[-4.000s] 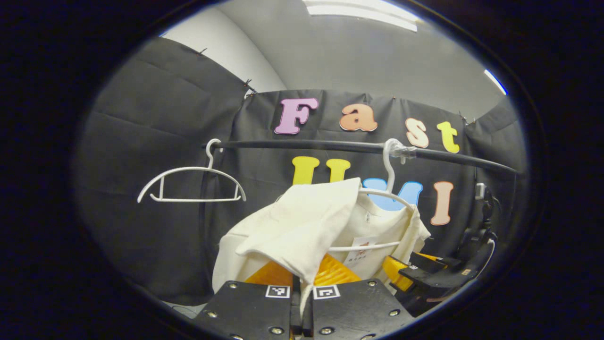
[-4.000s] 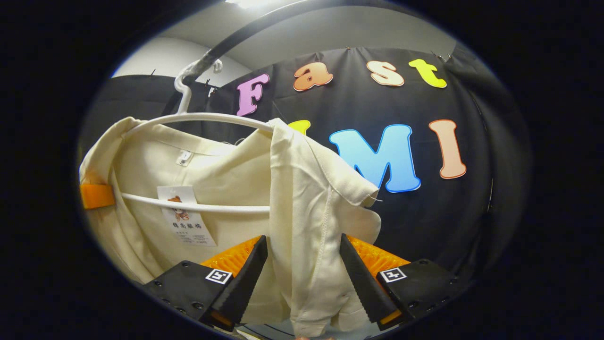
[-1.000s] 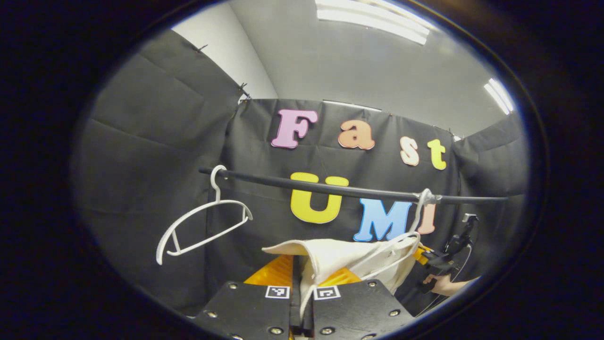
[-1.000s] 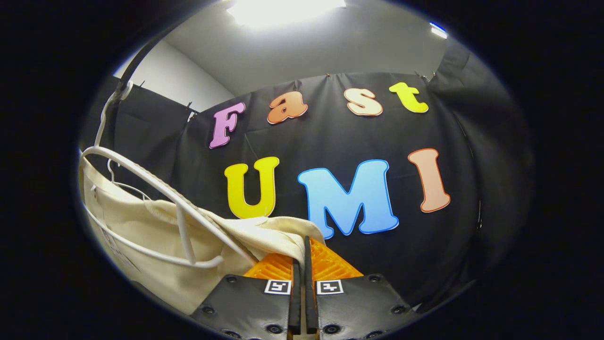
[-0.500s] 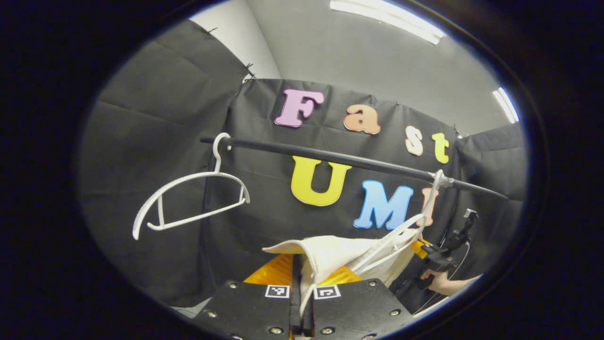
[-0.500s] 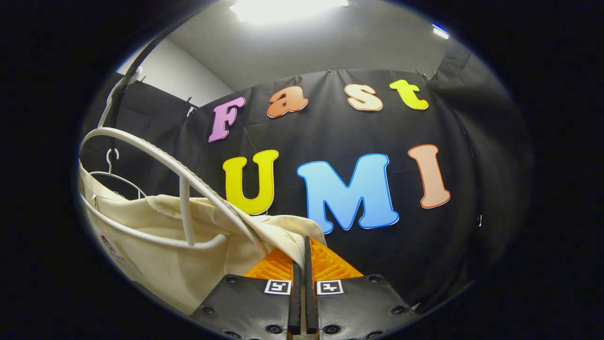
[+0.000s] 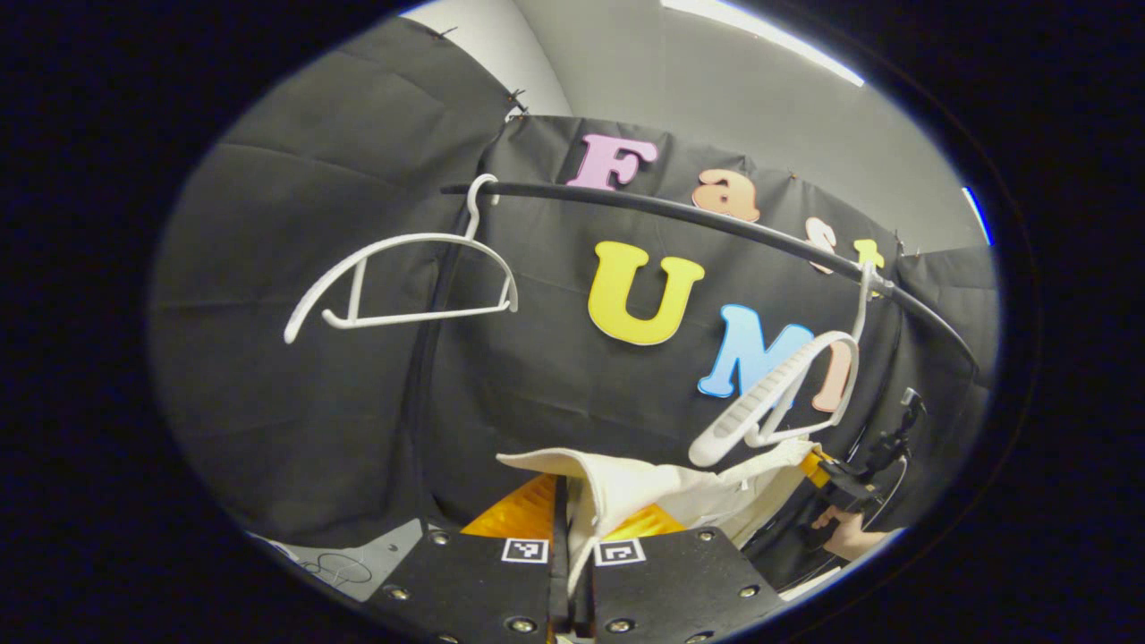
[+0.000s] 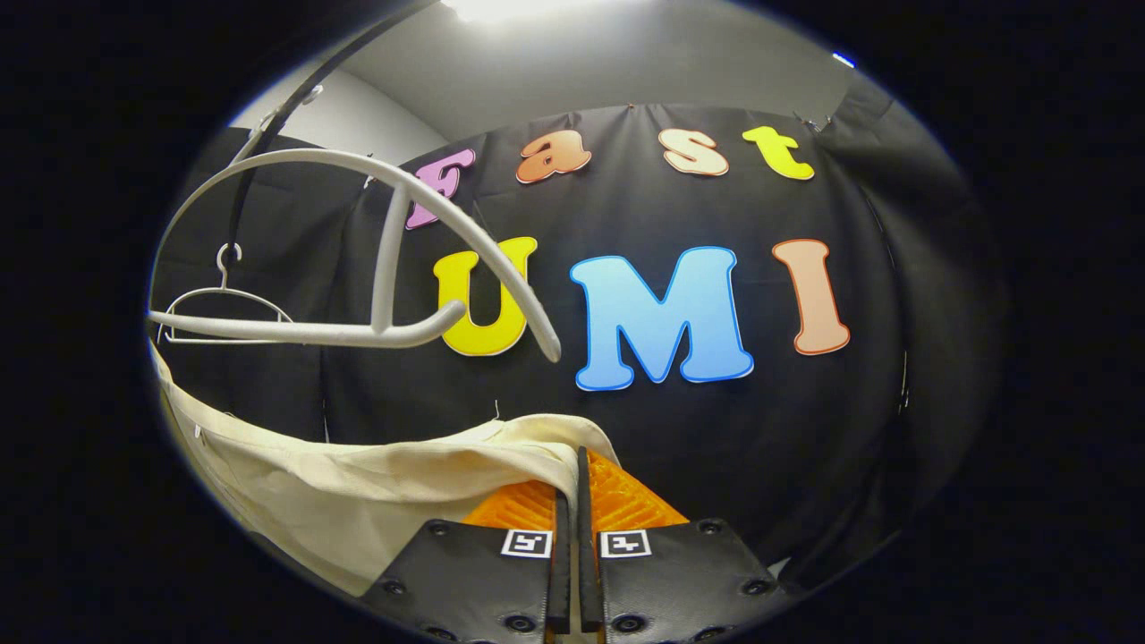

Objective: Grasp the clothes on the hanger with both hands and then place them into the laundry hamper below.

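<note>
Nearest to me in the left gripper view, my left claw [image 7: 571, 537] is pressed together with a fold of the cream shirt [image 7: 662, 490] pinched between its fingers; the cloth runs up out of the seam and off to the right. In the right gripper view my right claw [image 8: 572, 528] looks pressed together on the opposite edge of the same shirt [image 8: 376, 487], though the fingers hide the pinch itself. From there the fabric spreads leftward in a loose sling. I read that two-ended hold as deliberate: with a grip at each side the garment hangs spread between my hands rather than bunching, which should make lowering it easier.

A little farther out in the left gripper view, past the far end of the shirt, I can see the other gripper held in a hand [image 7: 845, 535] low at the right.

Just above the cloth hangs the white hanger [image 7: 776, 402] that I judge carried it. It is tilted, bare, and apart from the fabric, so the shirt appears to be free of it. In the right gripper view the same hanger [image 8: 358, 259] arcs over the shirt with a clear gap beneath.

Beyond it the black rail [image 7: 680, 215] crosses the booth, with a second empty hanger [image 7: 402, 282] hooked near its left end.

The hamper is not visible from here, so I judge the next step is to bring both claws down together and release only once the shirt is over it.
</note>
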`<move>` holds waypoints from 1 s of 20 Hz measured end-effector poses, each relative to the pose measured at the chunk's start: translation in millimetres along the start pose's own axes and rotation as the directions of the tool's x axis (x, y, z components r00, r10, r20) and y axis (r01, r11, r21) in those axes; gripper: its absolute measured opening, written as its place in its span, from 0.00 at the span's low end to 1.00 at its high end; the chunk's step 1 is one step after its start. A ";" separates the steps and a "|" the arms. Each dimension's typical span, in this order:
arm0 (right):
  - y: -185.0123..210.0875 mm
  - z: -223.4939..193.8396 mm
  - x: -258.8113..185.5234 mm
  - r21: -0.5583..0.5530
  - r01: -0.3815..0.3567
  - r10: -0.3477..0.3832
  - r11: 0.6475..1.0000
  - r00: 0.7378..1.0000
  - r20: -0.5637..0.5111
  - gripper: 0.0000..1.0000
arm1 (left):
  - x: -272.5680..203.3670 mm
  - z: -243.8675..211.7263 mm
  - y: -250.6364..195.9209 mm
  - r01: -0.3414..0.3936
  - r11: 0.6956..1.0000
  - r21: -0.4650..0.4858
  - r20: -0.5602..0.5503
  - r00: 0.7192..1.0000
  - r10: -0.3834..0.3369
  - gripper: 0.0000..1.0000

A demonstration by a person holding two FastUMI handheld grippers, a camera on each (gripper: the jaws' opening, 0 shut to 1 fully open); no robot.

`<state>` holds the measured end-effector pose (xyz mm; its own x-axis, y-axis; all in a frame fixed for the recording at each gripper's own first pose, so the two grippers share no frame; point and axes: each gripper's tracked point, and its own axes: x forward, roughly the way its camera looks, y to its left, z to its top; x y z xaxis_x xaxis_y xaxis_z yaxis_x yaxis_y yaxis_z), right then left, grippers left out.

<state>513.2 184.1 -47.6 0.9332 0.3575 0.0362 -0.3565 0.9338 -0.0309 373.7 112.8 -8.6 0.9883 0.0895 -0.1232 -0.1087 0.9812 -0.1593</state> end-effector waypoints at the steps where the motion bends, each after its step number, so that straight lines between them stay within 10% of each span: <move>1: 2.1 -1.7 -13.0 -0.009 0.004 -0.004 1.000 1.000 -0.004 0.02 | -11.3 -3.0 3.1 -0.003 1.000 0.017 0.010 1.000 0.003 0.04; 12: 60.7 5.0 -184.1 -0.003 0.179 -0.178 0.984 0.977 -0.119 0.06 | -91.4 -7.9 38.8 0.197 0.968 0.156 -0.054 0.980 -0.191 0.04; 20: 156.9 -8.9 -260.1 0.041 0.123 -0.111 0.992 0.971 -0.209 0.02 | -128.7 -51.6 51.2 0.369 0.913 0.173 -0.141 0.927 -0.348 0.02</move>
<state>214.9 237.5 -70.8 0.9557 0.2399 -0.1706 -0.2409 0.9704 0.0149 235.4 142.7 -51.5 0.9389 -0.2823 -0.1969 0.2839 0.9586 -0.0210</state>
